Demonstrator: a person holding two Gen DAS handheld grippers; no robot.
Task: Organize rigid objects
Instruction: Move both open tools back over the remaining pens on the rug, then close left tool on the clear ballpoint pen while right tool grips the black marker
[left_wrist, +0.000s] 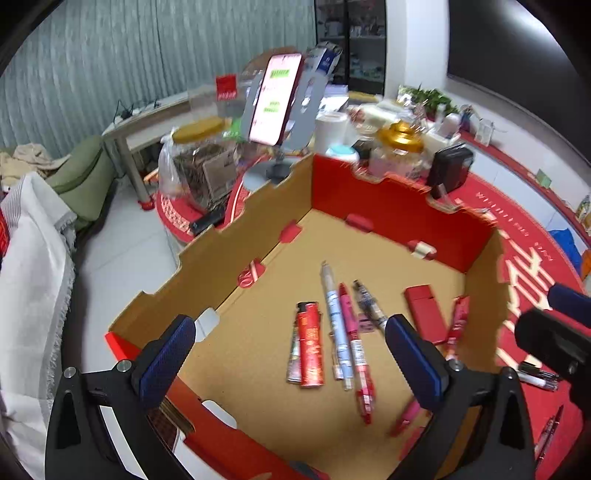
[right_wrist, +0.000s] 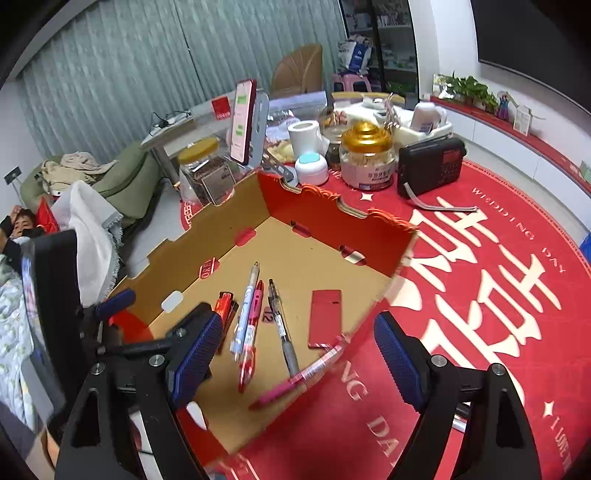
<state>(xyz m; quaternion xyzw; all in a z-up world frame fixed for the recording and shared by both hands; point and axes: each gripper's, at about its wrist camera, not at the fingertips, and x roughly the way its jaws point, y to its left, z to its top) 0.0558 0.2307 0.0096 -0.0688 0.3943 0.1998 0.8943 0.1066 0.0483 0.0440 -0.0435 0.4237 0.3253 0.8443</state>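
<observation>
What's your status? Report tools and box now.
Left tool open, empty. Right tool open, empty. Pens and lighters lie in red-and-brown cardboard box. More pens outside on red mat.

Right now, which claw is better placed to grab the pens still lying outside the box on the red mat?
The right claw. The loose pens lie on the red mat off the box's right edge, where it hovers open and empty. The left claw, also open, hangs over the box's left half, farther away.
</observation>
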